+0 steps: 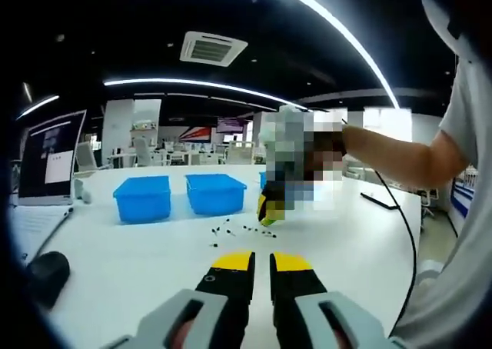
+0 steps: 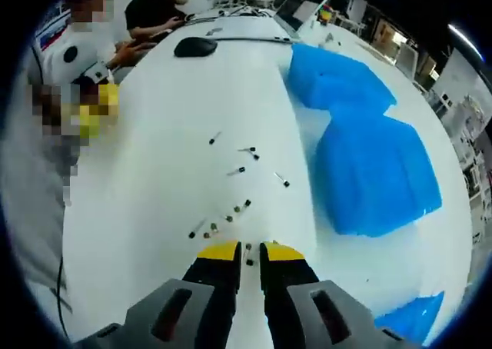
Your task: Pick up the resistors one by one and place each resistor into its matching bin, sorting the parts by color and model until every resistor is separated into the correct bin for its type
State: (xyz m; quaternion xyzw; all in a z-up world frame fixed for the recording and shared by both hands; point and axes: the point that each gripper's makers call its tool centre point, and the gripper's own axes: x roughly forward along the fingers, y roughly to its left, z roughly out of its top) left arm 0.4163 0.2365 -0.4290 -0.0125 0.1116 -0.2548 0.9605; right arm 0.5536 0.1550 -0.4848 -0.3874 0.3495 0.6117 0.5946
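In the left gripper view, the left gripper (image 1: 261, 261) hangs above the white tabletop (image 1: 346, 249), its yellow-tipped black jaws drawn nearly together with only a thin slit between them and nothing held. Ahead of it a loose scatter of small dark resistors (image 1: 238, 231) lies on the tabletop. Behind the scatter stand two blue bins (image 1: 143, 197) and (image 1: 215, 193), side by side and a little apart. The right gripper (image 1: 269, 209) comes in from the right, its yellow tip down just beside the far edge of the scatter, held by a person's bare forearm (image 1: 400, 155). A black cable (image 1: 403, 218) trails across the tabletop toward the person. A monitor (image 1: 50, 157) stands at the left, and a black computer mouse (image 1: 48, 270) lies near it.

In the right gripper view, the right gripper (image 2: 247, 254) is low over the tabletop (image 2: 154, 172), jaws close together; a small dark resistor (image 2: 248, 249) sits in the narrow gap at the tips, but whether it is pinched or merely lying beneath cannot be told. More resistors (image 2: 231, 211) trail away in front. The blue bins (image 2: 373, 176) and (image 2: 334, 76) lie to the right, and another person (image 2: 150, 11) sits at the far end.
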